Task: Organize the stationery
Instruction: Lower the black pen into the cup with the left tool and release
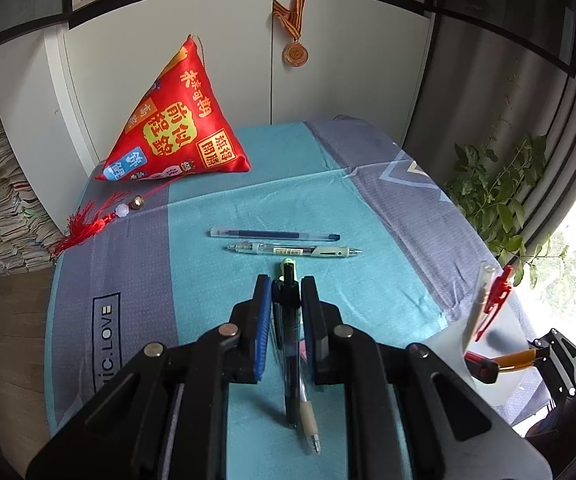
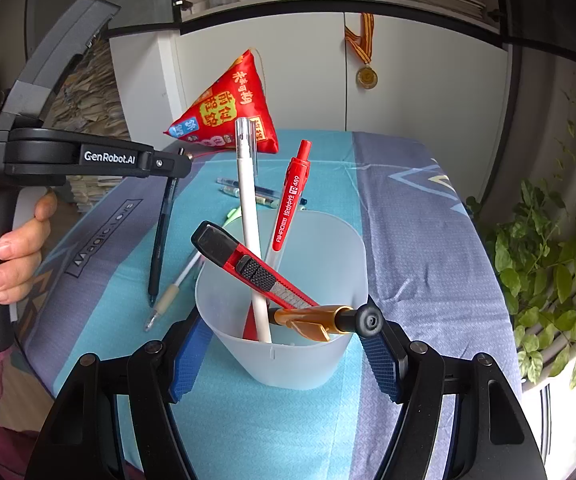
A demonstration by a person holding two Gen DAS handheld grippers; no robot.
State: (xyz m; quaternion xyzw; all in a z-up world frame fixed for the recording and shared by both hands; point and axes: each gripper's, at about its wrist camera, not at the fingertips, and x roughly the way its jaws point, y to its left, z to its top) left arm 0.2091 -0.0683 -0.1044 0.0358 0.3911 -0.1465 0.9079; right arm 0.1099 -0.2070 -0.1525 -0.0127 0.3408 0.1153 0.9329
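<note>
The left gripper (image 1: 284, 300) had its jaws clamped on a black pen (image 1: 289, 344) above the desk (image 1: 216, 208); the right gripper (image 2: 288, 344) braced the translucent cup (image 2: 284, 344). Best to tip the pen upright and lower it clear of the utility knife (image 2: 254, 268).

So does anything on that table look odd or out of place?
Mildly. The utility knife lies slanted across the cup instead of standing, and three pens are loose on the cloth. The left gripper holds a black pen.

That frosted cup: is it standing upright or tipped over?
Upright: the cup stands on its base on the cloth, mouth upward, with pens and a utility knife leaning inside.
</note>
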